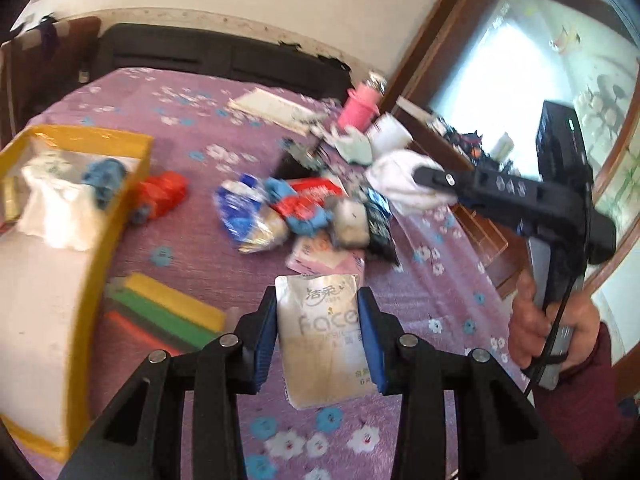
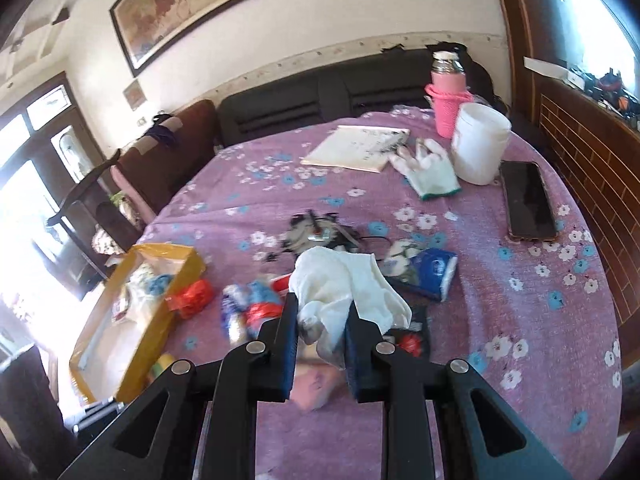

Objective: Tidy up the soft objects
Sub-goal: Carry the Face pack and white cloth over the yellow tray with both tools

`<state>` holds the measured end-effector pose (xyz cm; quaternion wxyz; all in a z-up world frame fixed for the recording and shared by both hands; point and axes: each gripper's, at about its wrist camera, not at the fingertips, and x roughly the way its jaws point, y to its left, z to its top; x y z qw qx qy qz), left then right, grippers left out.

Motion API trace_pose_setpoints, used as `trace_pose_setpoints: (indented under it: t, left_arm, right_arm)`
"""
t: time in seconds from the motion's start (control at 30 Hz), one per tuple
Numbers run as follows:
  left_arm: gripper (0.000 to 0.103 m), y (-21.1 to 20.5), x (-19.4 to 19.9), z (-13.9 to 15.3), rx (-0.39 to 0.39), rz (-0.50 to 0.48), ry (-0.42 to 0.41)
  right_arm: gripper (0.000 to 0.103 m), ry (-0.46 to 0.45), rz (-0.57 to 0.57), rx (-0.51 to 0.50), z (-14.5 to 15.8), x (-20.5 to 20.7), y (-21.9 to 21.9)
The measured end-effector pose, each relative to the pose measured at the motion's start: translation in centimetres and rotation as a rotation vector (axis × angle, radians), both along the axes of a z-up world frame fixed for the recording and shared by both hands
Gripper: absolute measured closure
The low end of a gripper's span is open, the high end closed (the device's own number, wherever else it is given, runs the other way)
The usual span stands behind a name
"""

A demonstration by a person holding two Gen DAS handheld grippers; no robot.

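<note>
My left gripper [image 1: 318,304] is shut on a white tissue pack [image 1: 324,336] and holds it above the purple tablecloth. My right gripper [image 2: 322,308] is shut on a white cloth [image 2: 344,284] and holds it over the pile; the cloth also shows in the left wrist view [image 1: 400,180]. A yellow box [image 1: 100,236], left in both views [image 2: 132,344], holds a white bundle [image 1: 52,208] and a blue cloth [image 1: 104,178]. A pile of soft packs [image 1: 304,208] lies mid-table, with a red bag [image 1: 162,194] beside the box.
Coloured sponges [image 1: 160,312] lie near the box. A glove [image 2: 432,176], white tub [image 2: 478,140], pink flask [image 2: 446,100], notebook [image 2: 356,146] and phone [image 2: 528,200] sit at the far side. A tangle of cable [image 2: 316,234] lies mid-table.
</note>
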<state>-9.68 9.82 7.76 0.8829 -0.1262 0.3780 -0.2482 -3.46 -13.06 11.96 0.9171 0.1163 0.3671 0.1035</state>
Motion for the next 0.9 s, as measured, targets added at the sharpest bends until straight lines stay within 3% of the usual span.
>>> trace_pose_setpoints:
  t: [0.23,0.47,0.67,0.9]
  left_arm:
    - [0.066,7.8,-0.4,1.5,-0.013,0.162,-0.021]
    - [0.065,16.5,1.3,0.8,0.035,0.347,0.036]
    - [0.065,21.2,3.7,-0.9,0.038,0.427,0.105]
    - [0.065,23.6,7.4,-2.4,0.056,0.471,0.169]
  right_arm:
    - [0.082,-0.028,0.088,-0.006,1.5,-1.2,4.2]
    - [0.081,-0.027,0.199,-0.001,1.7,-0.6,9.9]
    - [0.081,0.004,0.282,-0.013,0.3,0.7,14.9]
    - [0.081,0.034,0.377,-0.027,-0.8,1.9,20.5]
